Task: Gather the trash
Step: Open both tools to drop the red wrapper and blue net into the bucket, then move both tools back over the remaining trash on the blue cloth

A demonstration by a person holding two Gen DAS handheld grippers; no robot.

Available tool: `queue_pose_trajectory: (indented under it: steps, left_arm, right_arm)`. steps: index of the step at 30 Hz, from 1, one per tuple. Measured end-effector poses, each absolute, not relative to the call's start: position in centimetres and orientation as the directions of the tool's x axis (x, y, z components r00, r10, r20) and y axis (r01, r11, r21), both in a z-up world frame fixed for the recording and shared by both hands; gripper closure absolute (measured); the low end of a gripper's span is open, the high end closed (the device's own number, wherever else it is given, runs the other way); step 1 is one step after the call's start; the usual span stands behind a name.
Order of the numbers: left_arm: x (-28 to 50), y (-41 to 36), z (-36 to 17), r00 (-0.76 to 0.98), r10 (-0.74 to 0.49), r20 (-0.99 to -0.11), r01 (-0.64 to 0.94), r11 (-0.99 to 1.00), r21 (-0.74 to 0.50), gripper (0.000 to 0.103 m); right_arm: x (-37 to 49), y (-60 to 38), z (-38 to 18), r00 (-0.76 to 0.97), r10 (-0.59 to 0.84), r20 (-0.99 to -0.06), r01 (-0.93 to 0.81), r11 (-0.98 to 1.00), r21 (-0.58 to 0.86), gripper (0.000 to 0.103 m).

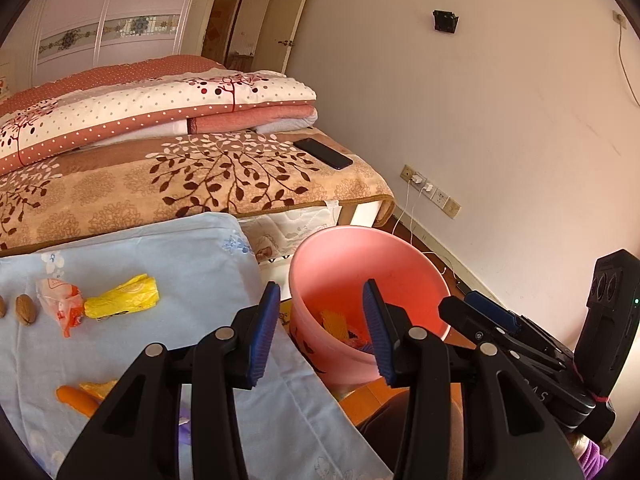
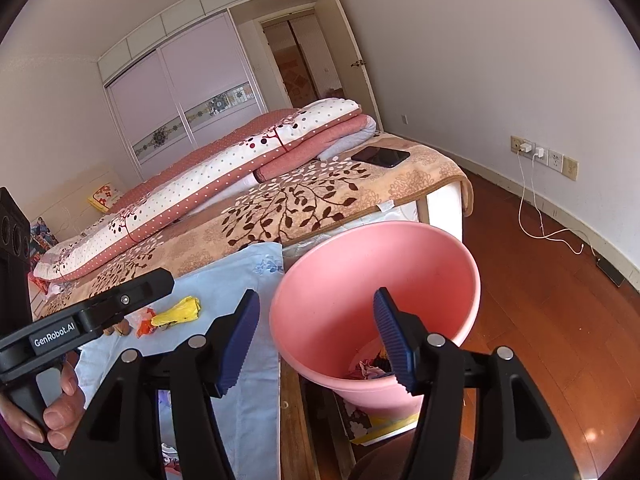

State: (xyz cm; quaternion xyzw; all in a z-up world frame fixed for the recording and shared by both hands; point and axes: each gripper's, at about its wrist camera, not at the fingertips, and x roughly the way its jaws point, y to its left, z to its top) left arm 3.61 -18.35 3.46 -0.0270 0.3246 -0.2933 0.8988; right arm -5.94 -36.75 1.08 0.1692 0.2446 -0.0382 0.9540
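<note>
A pink bin (image 1: 340,264) stands beside the table, with wrappers in its bottom; it also shows in the right wrist view (image 2: 340,272). My left gripper (image 1: 320,332) is open and empty, over the table edge and the bin's rim. My right gripper (image 2: 316,344) is open and empty at the bin's near rim. On the light blue cloth (image 1: 160,248) lie a yellow crumpled wrapper (image 1: 124,296), a red-and-white wrapper (image 1: 60,304), two almonds (image 1: 25,309) and an orange piece (image 1: 76,400). The yellow wrapper (image 2: 178,312) also shows in the right wrist view.
A bed (image 1: 180,176) with folded quilts (image 1: 160,108) stands behind the table, a black phone (image 1: 323,153) on its corner. Chargers and cables hang at wall sockets (image 2: 540,156). Wooden floor (image 2: 540,300) lies right of the bin.
</note>
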Motion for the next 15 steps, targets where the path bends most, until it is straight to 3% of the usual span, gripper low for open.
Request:
queue_pose_trajectory:
  steps: [15]
  left_arm:
    - [0.6,-5.5,4.3,0.747,-0.361,-0.558,0.3,0.932,-0.202,0.06]
  right_arm:
    - [-8.1,-28.7,1.7,0.88,0.119,-0.46,-0.017,0.976,0.219,0.031]
